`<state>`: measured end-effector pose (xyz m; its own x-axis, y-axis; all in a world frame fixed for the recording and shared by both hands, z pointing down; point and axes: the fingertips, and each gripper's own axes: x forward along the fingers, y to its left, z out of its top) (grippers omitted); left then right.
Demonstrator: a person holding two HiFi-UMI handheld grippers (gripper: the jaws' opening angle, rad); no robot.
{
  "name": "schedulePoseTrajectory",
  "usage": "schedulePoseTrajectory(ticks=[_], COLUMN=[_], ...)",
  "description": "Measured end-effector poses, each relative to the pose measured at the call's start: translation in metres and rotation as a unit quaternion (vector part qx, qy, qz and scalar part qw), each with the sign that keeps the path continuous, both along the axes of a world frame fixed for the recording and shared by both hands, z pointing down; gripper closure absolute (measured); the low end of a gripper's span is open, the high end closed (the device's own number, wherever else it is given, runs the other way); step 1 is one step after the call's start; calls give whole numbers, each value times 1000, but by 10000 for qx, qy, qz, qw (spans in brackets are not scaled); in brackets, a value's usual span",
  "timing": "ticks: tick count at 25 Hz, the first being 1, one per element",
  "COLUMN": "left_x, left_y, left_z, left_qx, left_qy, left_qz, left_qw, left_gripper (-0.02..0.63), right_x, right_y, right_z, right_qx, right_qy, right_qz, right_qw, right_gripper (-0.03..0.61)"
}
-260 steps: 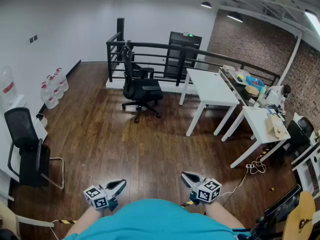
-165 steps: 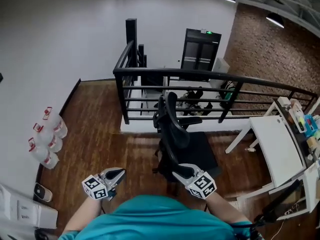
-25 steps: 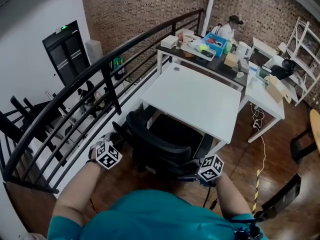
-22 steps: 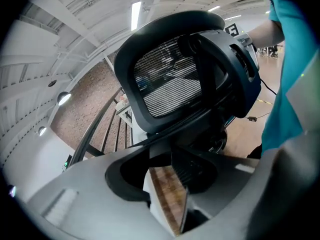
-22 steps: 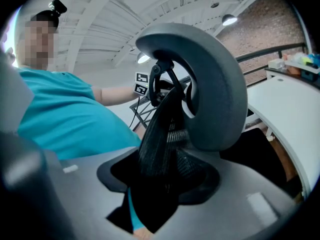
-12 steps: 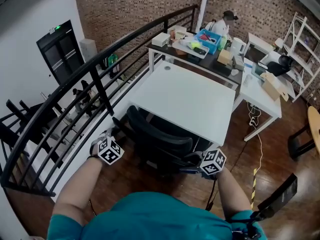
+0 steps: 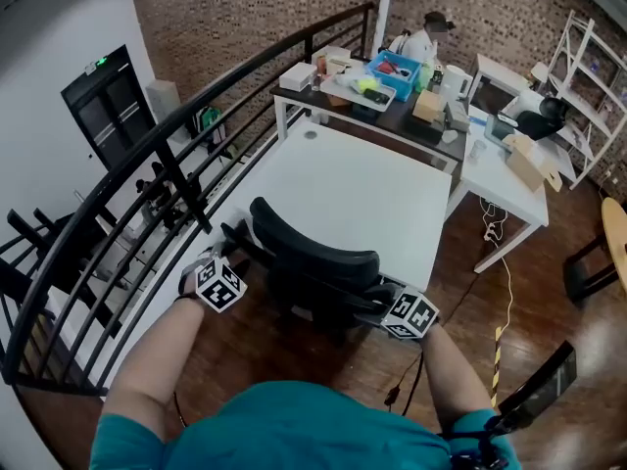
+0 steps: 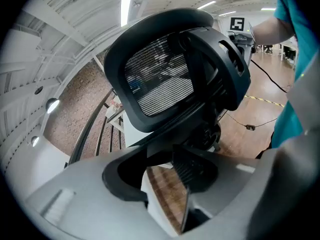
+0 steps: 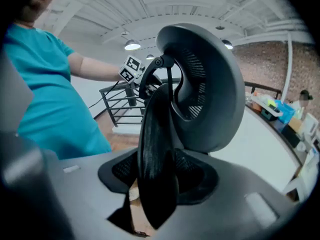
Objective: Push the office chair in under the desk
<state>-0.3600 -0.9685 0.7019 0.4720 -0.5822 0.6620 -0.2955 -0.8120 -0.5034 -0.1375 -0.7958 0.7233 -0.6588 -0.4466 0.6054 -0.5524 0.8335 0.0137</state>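
The black office chair [image 7: 313, 246] stands at the near edge of the white desk [image 7: 372, 189], its seat hidden under the top and only its headrest and back showing. My left gripper [image 7: 231, 258] is at the back's left side. In the left gripper view the mesh headrest [image 8: 160, 79] looms above my left gripper [image 8: 170, 179]; its jaws have opened a little and floor shows between them. My right gripper [image 7: 380, 300] is on the back's right side. Its jaws have just been closing, and in the right gripper view my right gripper [image 9: 150, 184] presses on the backrest's black edge [image 9: 155, 134].
A black railing [image 7: 167, 164] runs close along the left. Behind the white desk stands a dark table [image 7: 392, 120] with trays and boxes, a person [image 7: 421, 42] beyond it. Another white desk [image 7: 509, 179] is at the right, with a cable [image 7: 505, 292] on the wooden floor.
The chair has rolled further in under the white desk. Both grippers have travelled forward with it, one on each side of its back.
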Motion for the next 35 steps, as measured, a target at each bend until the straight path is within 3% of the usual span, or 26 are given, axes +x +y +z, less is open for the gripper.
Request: schedulePoseTrajectory(ticks=[5, 12, 16, 21, 28, 32, 35], left_x=[35, 72, 91, 112, 146, 133, 110], left_y=[-28, -71, -77, -57, -10, 30, 58], left_z=[10, 24, 17, 59, 76, 70, 54], left_qx=[-205, -361, -342, -644, -990, -1258, -1285], left_qy=[-19, -288, -272, -639, -142, 343, 818], left_qz=[-58, -103, -59, 269, 644, 516, 363], left_qw=[9998, 9989, 9990, 9955, 9929, 9901, 9877], left_gripper=[458, 448, 574, 525, 460, 460, 462], right_x=[29, 74, 107, 109, 111, 112, 113], right_y=[-34, -80, -90, -88, -89, -85, -82], right_z=[11, 40, 44, 42, 40, 32, 17], right_qx=[494, 665, 550, 542, 673, 968, 1195], right_qy=[435, 1428, 1416, 1477, 1431, 1211, 700], right_qz=[398, 839, 802, 748, 729, 790, 918], right_qw=[9970, 9839, 9851, 9847, 9847, 9847, 9861], right_gripper=[380, 414, 384, 390, 390, 380, 357])
